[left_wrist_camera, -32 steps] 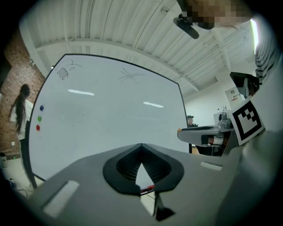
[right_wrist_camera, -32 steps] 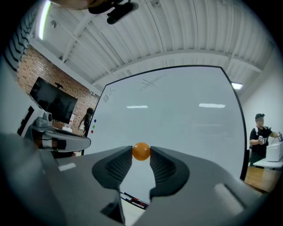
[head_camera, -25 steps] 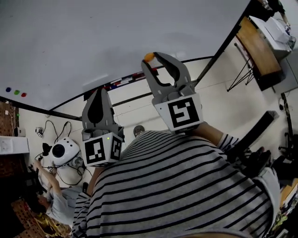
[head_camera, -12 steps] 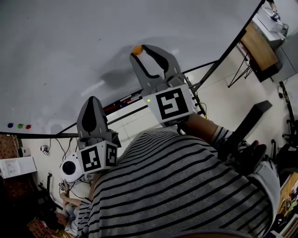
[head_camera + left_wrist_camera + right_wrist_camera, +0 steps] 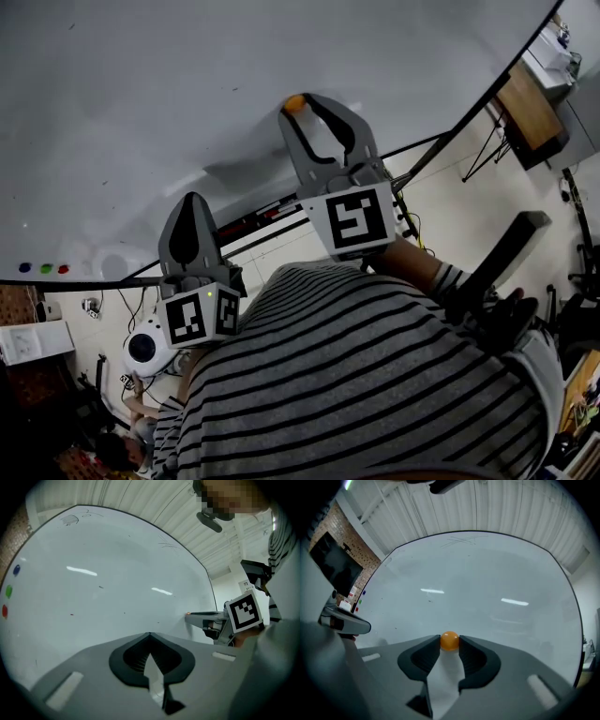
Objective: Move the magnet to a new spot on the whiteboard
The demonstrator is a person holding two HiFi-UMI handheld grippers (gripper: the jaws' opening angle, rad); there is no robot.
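A small orange ball magnet (image 5: pixel 449 640) is pinched between the tips of my right gripper (image 5: pixel 449 641), which is shut on it. In the head view the magnet (image 5: pixel 294 103) and right gripper (image 5: pixel 300 103) are held against or very close to the lower part of the whiteboard (image 5: pixel 187 75). From the left gripper view the right gripper (image 5: pixel 190 615) pokes its orange tip at the whiteboard (image 5: pixel 117 573). My left gripper (image 5: pixel 190 199) hangs lower and to the left, below the board's edge. Its jaws are shut on nothing (image 5: pixel 150 634).
Blue, green and red magnets (image 5: pixel 45 268) sit in a row at the board's far left. A marker ledge (image 5: pixel 262 211) runs under the board. On the floor lie a white round device (image 5: pixel 145 347) and cables. A wooden desk (image 5: pixel 530 112) stands at the right.
My right gripper has carried the magnet from the board's lower edge up onto the board face, drifting left and then back right. The left gripper has stayed low.
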